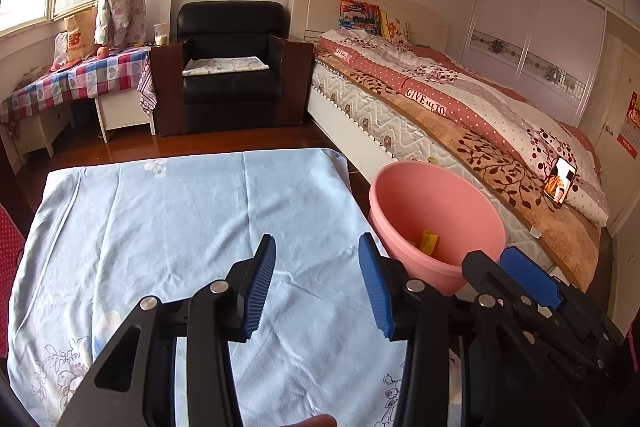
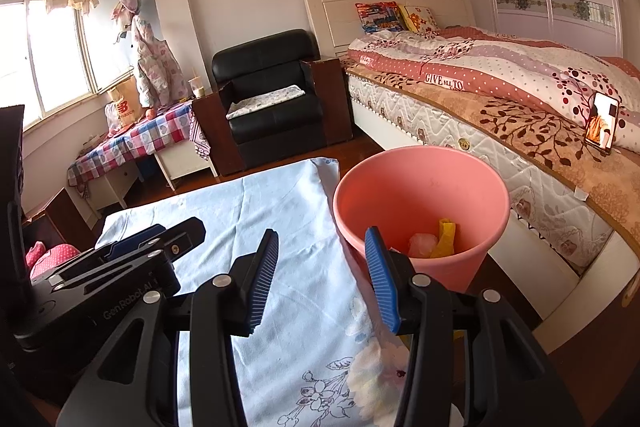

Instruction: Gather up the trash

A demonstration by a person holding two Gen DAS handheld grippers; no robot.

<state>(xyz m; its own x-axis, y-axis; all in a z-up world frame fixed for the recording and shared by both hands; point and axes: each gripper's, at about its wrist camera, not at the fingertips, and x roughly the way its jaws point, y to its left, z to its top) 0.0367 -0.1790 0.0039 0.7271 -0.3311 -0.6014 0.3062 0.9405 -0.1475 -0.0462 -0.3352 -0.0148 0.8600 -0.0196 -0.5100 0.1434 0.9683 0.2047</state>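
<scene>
My left tongs (image 1: 317,281) hang wide apart over the worktop (image 1: 160,227), which is covered in a pale blue floral cloth, and nothing sits between their blue ribbed pads. My right tongs (image 2: 322,277) are spread just as wide and also hold nothing; they sit over the right edge of the cloth, with the right-hand pad in front of the near wall of the pink bin (image 2: 420,183).

The bin stands just beside the worktop's right edge, between it and the bed (image 2: 500,115). Inside it, low down, I see a crumpled yellow wrapper (image 2: 445,239) and next to it a pale pink wad (image 2: 421,243); whether the two touch I cannot tell. From the left wrist view only the yellow piece (image 1: 428,242) shows inside the bin (image 1: 436,203).

In the right wrist view the left tongs (image 2: 160,241) lie to my left, close above the cloth. In the left wrist view the right tongs (image 1: 516,267) lie close alongside on my right, near the bin's rim.

A phone (image 2: 602,127) leans on the bedspread, screen lit. A black armchair (image 1: 230,67) stands against the far wall, well apart from the worktop.
</scene>
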